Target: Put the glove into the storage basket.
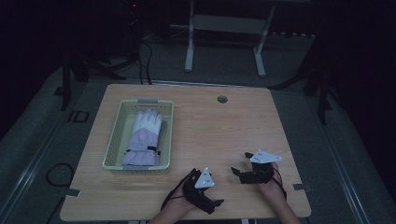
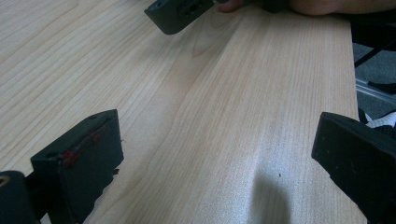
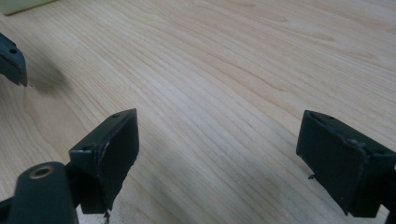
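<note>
High view: a pale glove (image 1: 144, 137) is seen lying in the yellow basket (image 1: 113, 140), at the desk's (image 1: 224, 130) nine o'clock.
Left claw (image 1: 215, 205): held low at six o'clock, jaws spread wide, nothing gripped.
Right claw (image 1: 237, 164): just beside it toward five o'clock, jaws parted, empty.

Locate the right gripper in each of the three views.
High view: right gripper at the table's lower right, jaws pointing left.
Left gripper view: top edge, left of centre, one black jaw in sight.
Right gripper view: its own jaws rise from the bottom, spread apart.
Shared landmark: the light wooden table beneath it.
</note>
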{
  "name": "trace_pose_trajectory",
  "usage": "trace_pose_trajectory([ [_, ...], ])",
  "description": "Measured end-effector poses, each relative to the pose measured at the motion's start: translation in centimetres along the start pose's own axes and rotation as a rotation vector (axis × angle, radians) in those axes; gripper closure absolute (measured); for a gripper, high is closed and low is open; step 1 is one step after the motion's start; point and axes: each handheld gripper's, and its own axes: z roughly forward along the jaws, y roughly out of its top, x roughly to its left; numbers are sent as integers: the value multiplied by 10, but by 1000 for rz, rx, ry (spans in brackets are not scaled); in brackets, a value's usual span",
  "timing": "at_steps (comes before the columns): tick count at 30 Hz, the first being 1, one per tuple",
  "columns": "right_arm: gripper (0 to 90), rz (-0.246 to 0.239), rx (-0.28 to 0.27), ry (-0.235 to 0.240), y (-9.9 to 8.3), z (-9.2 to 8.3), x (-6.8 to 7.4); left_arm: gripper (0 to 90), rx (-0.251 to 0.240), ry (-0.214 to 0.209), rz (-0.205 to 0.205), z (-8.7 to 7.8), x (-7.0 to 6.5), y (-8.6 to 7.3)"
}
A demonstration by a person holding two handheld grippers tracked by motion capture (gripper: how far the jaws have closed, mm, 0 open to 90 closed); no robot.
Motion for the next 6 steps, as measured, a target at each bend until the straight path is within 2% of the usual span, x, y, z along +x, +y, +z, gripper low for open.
trace_pose_trajectory([
  [6,132,19,9,3,0,1,-2,21,2,-1,-8,0,1,0],
])
